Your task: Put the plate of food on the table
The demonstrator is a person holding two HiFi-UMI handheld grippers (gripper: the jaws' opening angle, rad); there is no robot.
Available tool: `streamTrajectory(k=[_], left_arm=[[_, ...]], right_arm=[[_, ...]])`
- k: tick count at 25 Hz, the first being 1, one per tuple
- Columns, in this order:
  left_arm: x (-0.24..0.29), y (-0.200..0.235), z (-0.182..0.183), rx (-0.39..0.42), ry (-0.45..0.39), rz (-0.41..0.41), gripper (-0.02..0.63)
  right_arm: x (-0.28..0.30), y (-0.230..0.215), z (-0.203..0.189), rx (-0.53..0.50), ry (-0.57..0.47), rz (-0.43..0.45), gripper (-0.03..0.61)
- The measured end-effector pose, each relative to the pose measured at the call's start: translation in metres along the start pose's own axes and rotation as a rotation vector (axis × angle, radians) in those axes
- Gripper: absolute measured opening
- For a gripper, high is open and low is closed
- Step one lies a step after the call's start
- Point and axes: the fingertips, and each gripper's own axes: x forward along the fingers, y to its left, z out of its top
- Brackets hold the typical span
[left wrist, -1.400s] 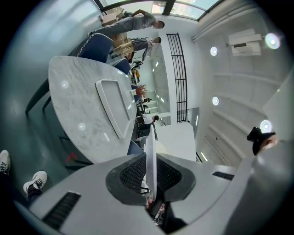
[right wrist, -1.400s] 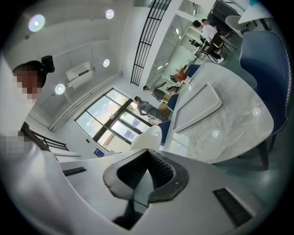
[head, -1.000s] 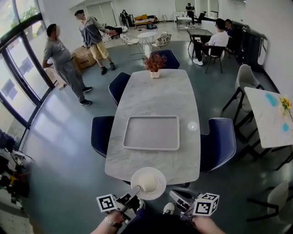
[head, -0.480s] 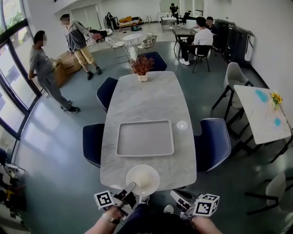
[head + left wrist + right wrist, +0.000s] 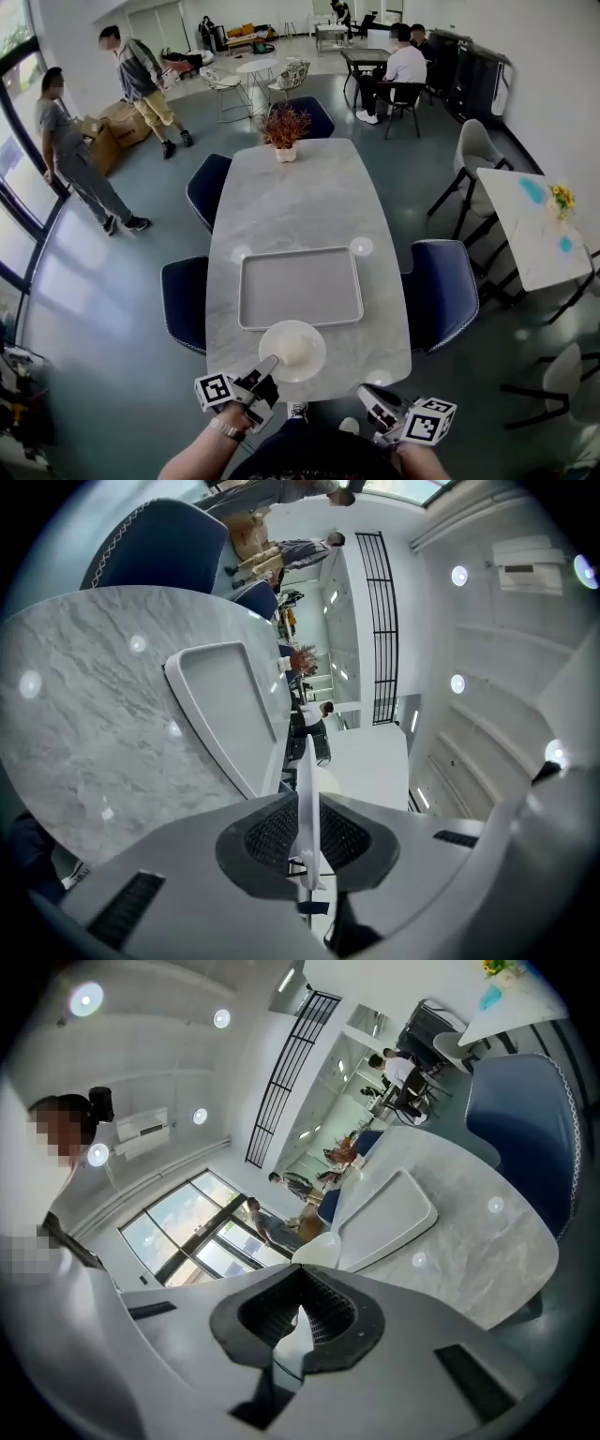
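Plate of food (image 5: 315,339), a white dish bearing a pale mound, now sits farther in over the near end of the marble table (image 5: 300,202) than a second ago, its far rim reaching the grey tray (image 5: 298,286). Left gripper (image 5: 268,364) clamps the plate's near rim. Right gripper (image 5: 367,394), jaws together and empty, hangs just off the table's near edge.

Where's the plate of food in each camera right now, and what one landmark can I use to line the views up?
Head view: plate at the near end of the table, its rim pinched by the left gripper.
Left gripper view: plate edge-on, a thin white blade clamped between the jaws.
Right gripper view: probably the pale rounded shape just above the jaws.
Shared landmark: grey tray, beside the plate.
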Motion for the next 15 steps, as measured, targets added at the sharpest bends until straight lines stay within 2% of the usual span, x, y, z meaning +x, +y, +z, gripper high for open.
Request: streamTrajectory(k=[6,11,15], left_arm=[[0.026,0.018,0.038,-0.017,0.002,0.033,0.041],[0.049,0.042,0.074,-0.015,0.0,0.082,0.041],[0.075,0.06,0.097,-0.043,-0.011,0.126,0.043]], right_arm=[[0.006,-0.005,0.006,0.02,-0.036,-0.064,0.011],[0.01,-0.004,0.008,0.033,-0.087,-0.103,0.011],[0.006,-0.01,0.009,0.047,-0.132,-0.144,0.011]])
